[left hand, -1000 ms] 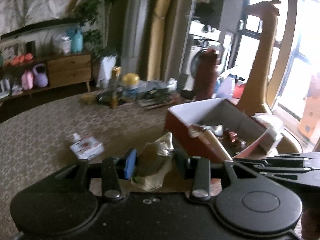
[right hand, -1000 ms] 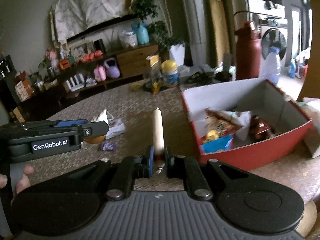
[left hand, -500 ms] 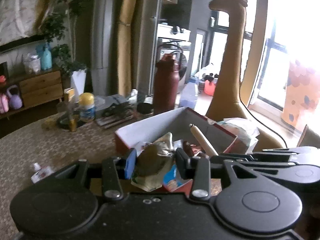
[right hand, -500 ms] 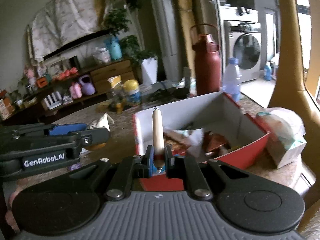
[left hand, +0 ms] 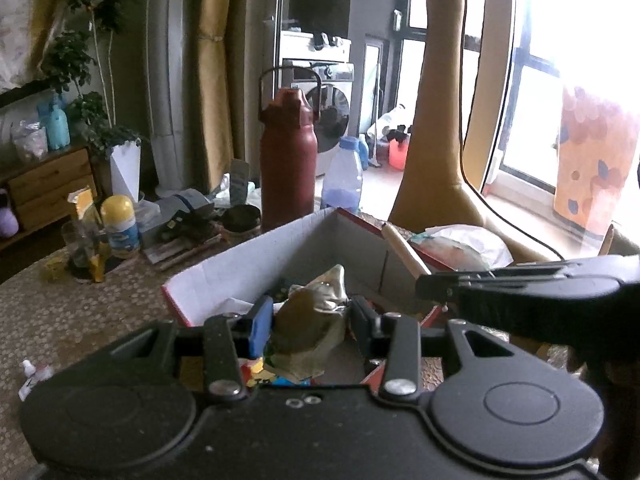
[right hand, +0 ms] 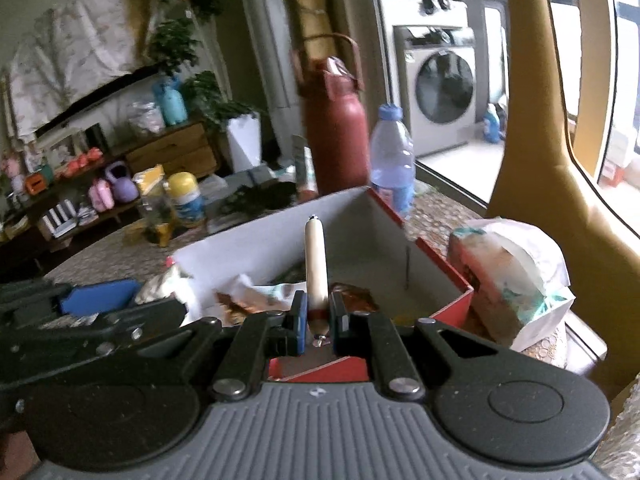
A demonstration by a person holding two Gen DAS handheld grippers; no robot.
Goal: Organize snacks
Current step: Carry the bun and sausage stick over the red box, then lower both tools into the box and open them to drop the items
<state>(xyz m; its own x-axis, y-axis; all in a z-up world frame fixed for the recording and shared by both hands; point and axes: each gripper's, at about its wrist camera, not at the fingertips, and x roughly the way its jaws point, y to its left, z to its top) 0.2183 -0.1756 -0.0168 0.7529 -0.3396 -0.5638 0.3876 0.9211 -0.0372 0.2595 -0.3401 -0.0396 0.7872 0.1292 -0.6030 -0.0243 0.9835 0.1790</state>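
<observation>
While my right gripper [right hand: 318, 322] clamps the lower end of the sausage stick [right hand: 316, 262], its long axis runs straight up the centre of the right wrist view, tip over the red box's [right hand: 448, 264] open mouth. My left gripper [left hand: 308, 322] pinches a crumpled olive-green snack packet [left hand: 310, 320] in the lower centre of its own frame, likewise over the box [left hand: 240, 276]. Both loads hang above the opening, so I judge the coming move is just a lowering and release; the right one sits further toward the box's right-hand wall. Inside, several wrappers already lie jumbled on the floor, with bare space at the far right corner. A wrapped tissue pack [right hand: 508, 276] stands just outside the right wall.
</observation>
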